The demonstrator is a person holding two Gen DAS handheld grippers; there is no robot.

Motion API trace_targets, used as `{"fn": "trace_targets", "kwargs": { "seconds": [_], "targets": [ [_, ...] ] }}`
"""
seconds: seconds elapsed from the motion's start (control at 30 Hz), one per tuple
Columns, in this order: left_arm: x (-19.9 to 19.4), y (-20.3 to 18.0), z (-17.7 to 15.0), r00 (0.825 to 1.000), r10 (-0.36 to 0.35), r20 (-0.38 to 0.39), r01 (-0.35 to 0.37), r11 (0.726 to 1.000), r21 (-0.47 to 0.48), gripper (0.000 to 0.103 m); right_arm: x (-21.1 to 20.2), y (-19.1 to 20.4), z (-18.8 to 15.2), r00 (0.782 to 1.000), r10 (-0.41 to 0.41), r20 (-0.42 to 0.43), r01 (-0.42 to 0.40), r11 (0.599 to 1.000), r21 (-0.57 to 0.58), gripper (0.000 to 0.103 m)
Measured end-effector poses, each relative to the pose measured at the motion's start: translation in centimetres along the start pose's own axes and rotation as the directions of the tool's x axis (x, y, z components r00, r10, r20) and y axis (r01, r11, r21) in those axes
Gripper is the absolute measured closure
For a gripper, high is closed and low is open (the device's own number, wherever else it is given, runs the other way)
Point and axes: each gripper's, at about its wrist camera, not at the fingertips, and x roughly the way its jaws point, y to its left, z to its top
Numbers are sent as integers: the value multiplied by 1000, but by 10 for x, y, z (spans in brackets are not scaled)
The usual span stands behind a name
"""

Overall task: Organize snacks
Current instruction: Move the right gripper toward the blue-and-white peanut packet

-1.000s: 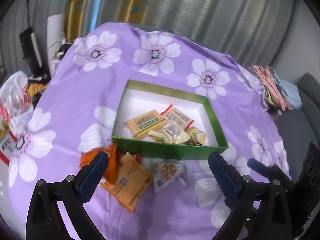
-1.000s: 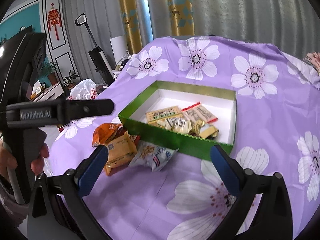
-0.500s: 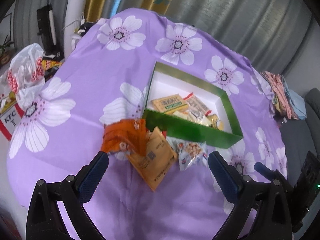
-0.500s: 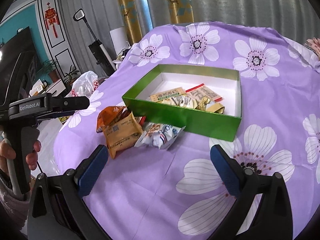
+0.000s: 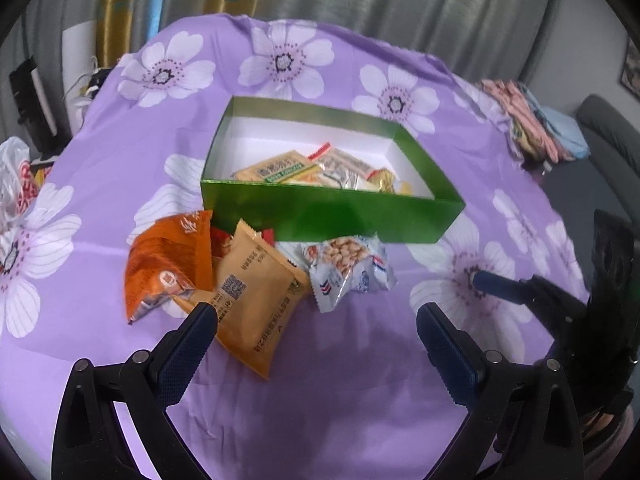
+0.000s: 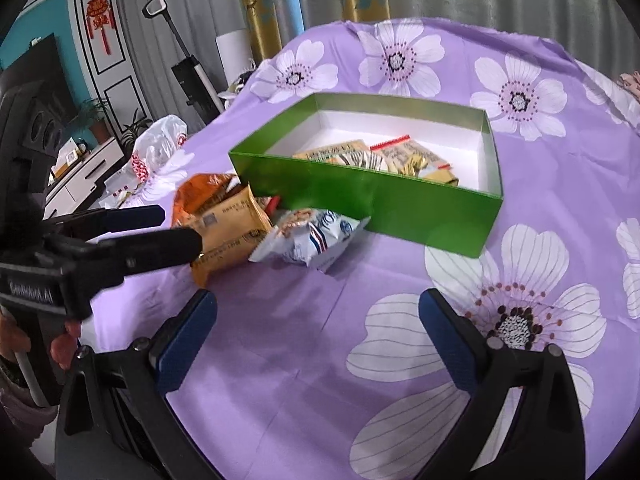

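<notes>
Here the left gripper [image 5: 316, 332] hangs low over the purple flowered tablecloth [image 5: 360, 400] with its jaws spread wide and holding nothing, its left fingertip just at the near edge of the tan snack packet [image 5: 256, 300]. The right gripper [image 6: 318, 320] is likewise spread and empty, set a little back from the pile. Three loose packets lie against the near wall of the green box [image 5: 332, 212]: an orange bag [image 5: 168, 264] on the left, the tan packet overlapping it, and a white-and-blue peanut packet [image 5: 352, 268] to the right. A small red wrapper [image 5: 268, 236] peeks out behind them. Several packets already lie inside the box, so the sorting looks partly done.

These pillow-style foil packets will likely be light, puffy and slick, and their contents could crush under a hard squeeze. The crimped end seam is probably the safest place to pinch; on the tan packet that is the near bottom edge, which sits closest to the left gripper. A grip across the inflated middle may slip or burst. The overlap means lifting one packet could drag its neighbour.
</notes>
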Motion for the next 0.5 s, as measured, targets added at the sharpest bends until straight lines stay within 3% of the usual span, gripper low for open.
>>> {"fn": "trace_targets", "kwargs": {
  "seconds": [0.13, 0.37, 0.5],
  "targets": [
    [9, -2, 1, 1000, 26, -14, -26, 999, 33, 3, 11, -6, 0, 1000, -2, -9, 2, 1000, 14, 5],
    [23, -4, 5, 999, 34, -32, -32, 997, 73, 4, 30, -10, 8, 1000, -4, -24, 4, 1000, 6, 22],
    [31, -2, 8, 998, 33, -57, -29, 997, 76, 12, 37, -13, 10, 999, 2, -34, -3, 1000, -18, 31]
  ]
}}
